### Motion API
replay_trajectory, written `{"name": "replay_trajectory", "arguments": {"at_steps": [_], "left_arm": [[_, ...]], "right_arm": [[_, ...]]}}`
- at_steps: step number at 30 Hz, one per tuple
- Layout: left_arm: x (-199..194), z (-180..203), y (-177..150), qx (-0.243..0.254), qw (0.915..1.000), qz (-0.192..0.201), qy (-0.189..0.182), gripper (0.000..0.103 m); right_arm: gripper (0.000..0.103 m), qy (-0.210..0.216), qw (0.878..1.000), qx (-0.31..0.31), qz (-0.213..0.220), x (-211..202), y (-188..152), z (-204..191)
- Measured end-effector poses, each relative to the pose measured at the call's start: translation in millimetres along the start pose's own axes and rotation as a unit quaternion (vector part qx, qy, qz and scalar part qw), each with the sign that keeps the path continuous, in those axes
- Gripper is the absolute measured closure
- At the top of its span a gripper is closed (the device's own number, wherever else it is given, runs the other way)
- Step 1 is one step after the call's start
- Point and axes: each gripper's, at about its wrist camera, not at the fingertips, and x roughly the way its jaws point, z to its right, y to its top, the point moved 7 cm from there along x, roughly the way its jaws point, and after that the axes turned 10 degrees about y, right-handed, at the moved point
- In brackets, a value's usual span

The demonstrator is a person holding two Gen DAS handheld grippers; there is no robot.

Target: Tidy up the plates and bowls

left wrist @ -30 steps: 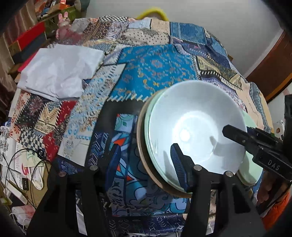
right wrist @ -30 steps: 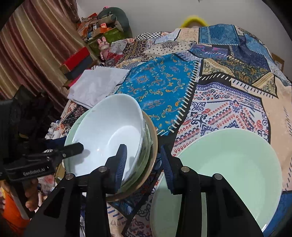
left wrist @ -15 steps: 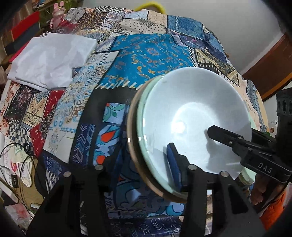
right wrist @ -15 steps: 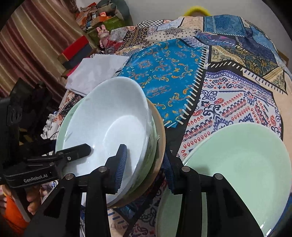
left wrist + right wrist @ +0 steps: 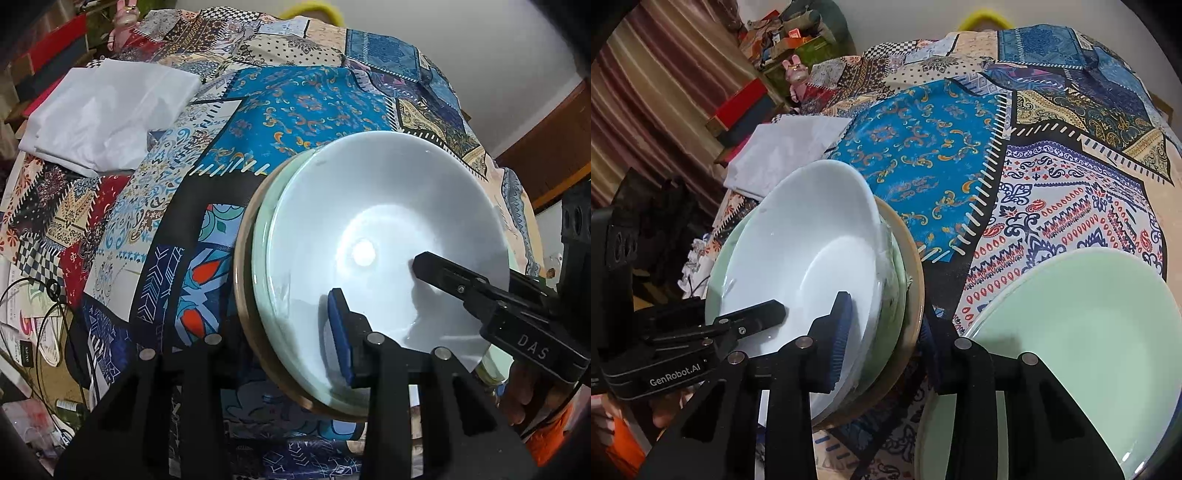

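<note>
A stack of dishes, a white bowl (image 5: 388,229) on a pale green plate (image 5: 264,236) and a tan plate (image 5: 242,258), sits tilted over the patchwork tablecloth (image 5: 303,99). My left gripper (image 5: 284,332) straddles the stack's left rim, jaws closing: one blue pad presses inside the bowl, the other finger is hidden beneath. My right gripper (image 5: 884,325) clamps the opposite rim, jaws closing, one pad inside the white bowl (image 5: 812,258) and one under the tan plate (image 5: 912,280). A large pale green plate (image 5: 1071,350) lies beside it on the right.
A folded white cloth (image 5: 107,114) lies at the table's left back. Boxes and clutter (image 5: 746,107) line the curtain side. Cables and papers (image 5: 37,314) lie below the table's left edge. A person's hand (image 5: 524,391) holds the right gripper.
The left jaws narrowed onto the stack's rim, and the outer finger went out of sight under it. The stack looks larger and more tilted in both views.
</note>
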Motion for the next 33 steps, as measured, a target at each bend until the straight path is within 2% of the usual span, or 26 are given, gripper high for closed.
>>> {"name": "replay_trajectory", "arguments": {"at_steps": [5,14,22,33], "left_arm": [[-6.2,1.6,2.2,0.0,1.0,0.005,0.006,0.066],[-35.1,19.5,15.3,0.01,0.9994,0.033,-0.001,0.066],[-62.6,55.8,23.0,0.038,0.9975,0.058,-0.015,0.066],[-81.0,109.2,20.4,0.069,0.9948,0.07,-0.025,0.066]], "right_arm": [[0.071,0.004,1.0,0.006,0.006,-4.3,2.2,-2.2],[0.071,0.004,0.999,0.005,0.044,-35.8,13.0,-5.8],[0.071,-0.007,0.996,0.005,0.084,-79.3,18.4,1.0],[0.071,-0.021,0.992,0.024,0.118,-126.0,10.1,25.6]]}}
